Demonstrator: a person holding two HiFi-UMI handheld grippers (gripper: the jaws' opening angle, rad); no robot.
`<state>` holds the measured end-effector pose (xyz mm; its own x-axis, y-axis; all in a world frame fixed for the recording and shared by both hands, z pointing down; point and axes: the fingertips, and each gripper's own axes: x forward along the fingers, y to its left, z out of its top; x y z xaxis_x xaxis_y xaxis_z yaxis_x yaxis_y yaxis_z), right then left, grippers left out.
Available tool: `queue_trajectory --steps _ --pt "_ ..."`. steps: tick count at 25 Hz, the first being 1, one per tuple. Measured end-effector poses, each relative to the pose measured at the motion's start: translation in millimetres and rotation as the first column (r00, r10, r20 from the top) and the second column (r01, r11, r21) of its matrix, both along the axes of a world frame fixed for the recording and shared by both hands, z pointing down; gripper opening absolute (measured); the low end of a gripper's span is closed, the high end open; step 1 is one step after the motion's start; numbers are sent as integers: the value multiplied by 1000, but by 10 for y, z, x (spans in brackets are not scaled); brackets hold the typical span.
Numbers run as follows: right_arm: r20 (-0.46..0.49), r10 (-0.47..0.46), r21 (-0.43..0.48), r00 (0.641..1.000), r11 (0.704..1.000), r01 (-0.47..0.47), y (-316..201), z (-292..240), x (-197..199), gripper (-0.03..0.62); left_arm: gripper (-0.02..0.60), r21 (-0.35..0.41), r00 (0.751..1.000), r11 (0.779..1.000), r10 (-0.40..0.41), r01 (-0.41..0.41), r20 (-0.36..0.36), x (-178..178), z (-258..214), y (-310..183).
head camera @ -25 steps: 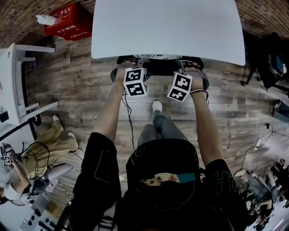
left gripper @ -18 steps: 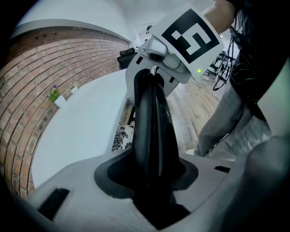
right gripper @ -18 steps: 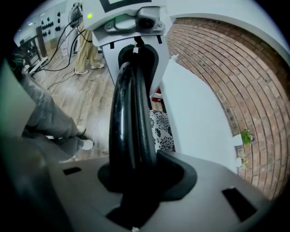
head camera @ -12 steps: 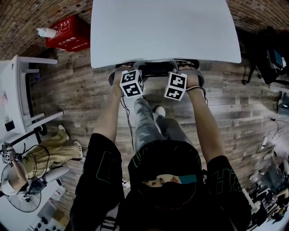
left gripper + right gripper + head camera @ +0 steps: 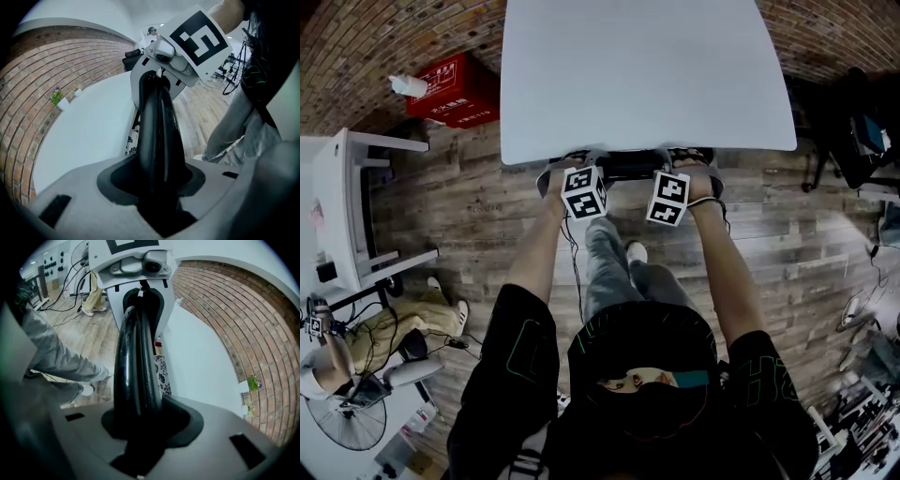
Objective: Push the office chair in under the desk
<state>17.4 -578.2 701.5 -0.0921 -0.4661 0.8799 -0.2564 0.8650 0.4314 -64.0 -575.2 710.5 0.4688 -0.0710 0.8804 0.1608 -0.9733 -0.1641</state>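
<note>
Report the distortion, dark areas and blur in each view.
Head view: fisheye bows the desk edges; otherwise sharp. Left gripper view: brick wall curves strongly, black vignette, chair back near the lens dark and soft. Right gripper view: same curvature; left edge blurred.

Brick wall [image 5: 356, 37] meets grey wood-plank floor [image 5: 469, 202]; a red box [image 5: 455, 89] and perhaps white shelving [image 5: 337, 206] stand left.

Black tee [image 5: 508, 367] — grey jeans [image 5: 606, 264]
</note>
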Motion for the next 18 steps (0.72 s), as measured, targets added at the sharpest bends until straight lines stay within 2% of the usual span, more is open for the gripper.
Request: queue_trajectory --steps 3,5,7,10,12,14,18 --pt "10 21 3 1000 1000 -21 -16 8 -7 135 190 -5 1000 1000 -16 16 11 -10 34 -15" --pt "66 54 1 996 999 -54 24 -47 -50 182 196 9 999 999 -45 45 29 -17 46 -9" --pt "131 79 5 988 997 -81 64 -165 -84 223 210 56 996 995 -85 83 40 -27 16 -51" --pt "184 103 17 978 994 -108 94 -337 -69 227 192 158 988 983 -112 95 105 -94 -31 -135" --pt "222 122 12 967 992 -128 160 -410 -61 227 175 187 984 979 -111 84 137 -114 -78 -87" --pt "292 147 -8 945 988 -151 235 -510 -65 227 169 187 982 978 -122 93 146 -109 -147 -22" --pt "474 212 -39 855 975 -220 268 -853 -99 201 170 210 978 971 -147 114 146 -120 -333 24"
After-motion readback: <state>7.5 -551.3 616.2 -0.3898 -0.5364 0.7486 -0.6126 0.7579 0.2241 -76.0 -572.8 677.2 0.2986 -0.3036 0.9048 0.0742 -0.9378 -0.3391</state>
